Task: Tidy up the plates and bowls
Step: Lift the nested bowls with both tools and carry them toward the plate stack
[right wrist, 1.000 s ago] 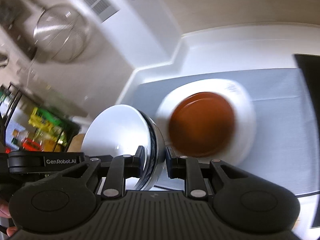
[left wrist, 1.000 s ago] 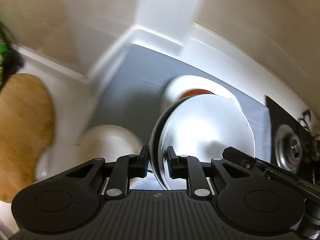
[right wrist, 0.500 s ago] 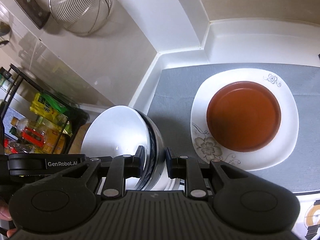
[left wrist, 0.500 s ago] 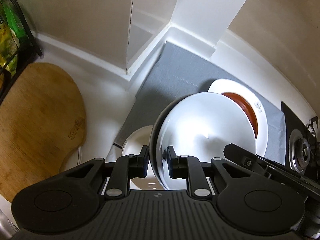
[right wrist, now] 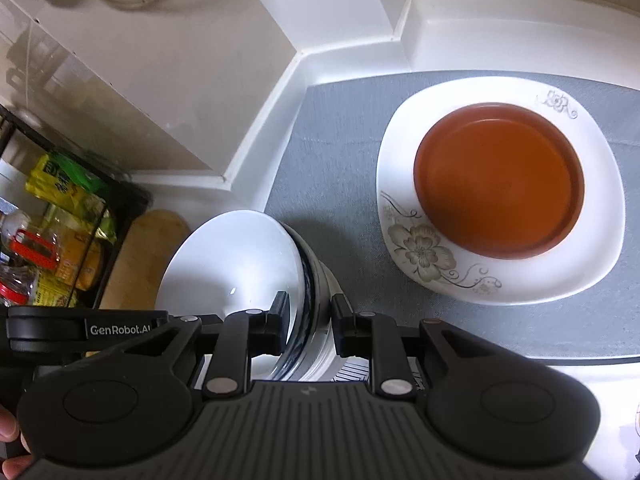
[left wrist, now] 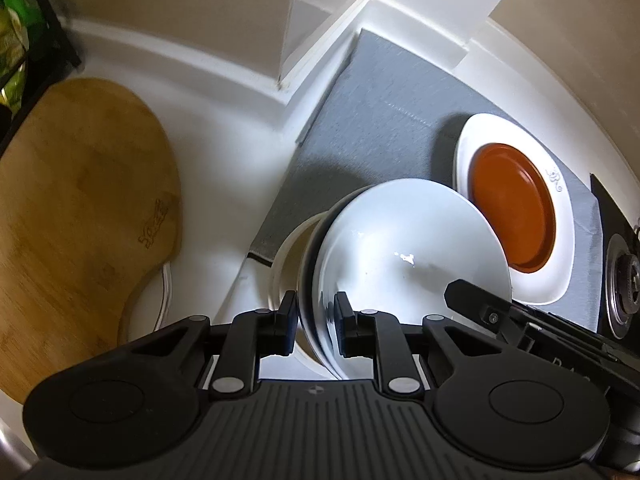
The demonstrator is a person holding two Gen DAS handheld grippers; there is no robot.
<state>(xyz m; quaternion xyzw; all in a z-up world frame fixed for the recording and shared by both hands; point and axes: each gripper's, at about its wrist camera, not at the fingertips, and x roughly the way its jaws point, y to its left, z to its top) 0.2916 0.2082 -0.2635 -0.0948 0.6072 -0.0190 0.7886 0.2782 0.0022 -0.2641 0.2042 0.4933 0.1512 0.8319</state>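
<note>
white bowl (left wrist: pixel 404 256), its rim pinched on opposite sides by the left gripper (left wrist: pixel 316 322) and right gripper (right wrist: pixel 306 322), has sunk over the last second toward a cream bowl (left wrist: pixel 286 252) at the grey mat's (left wrist: pixel 384 120) edge, so nesting looks near.

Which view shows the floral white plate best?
The right wrist view: the white plate lies nearly whole on the grey mat, floral print clear, brown dish on it. The left wrist view shows it foreshortened, partly behind the held white bowl.
</note>
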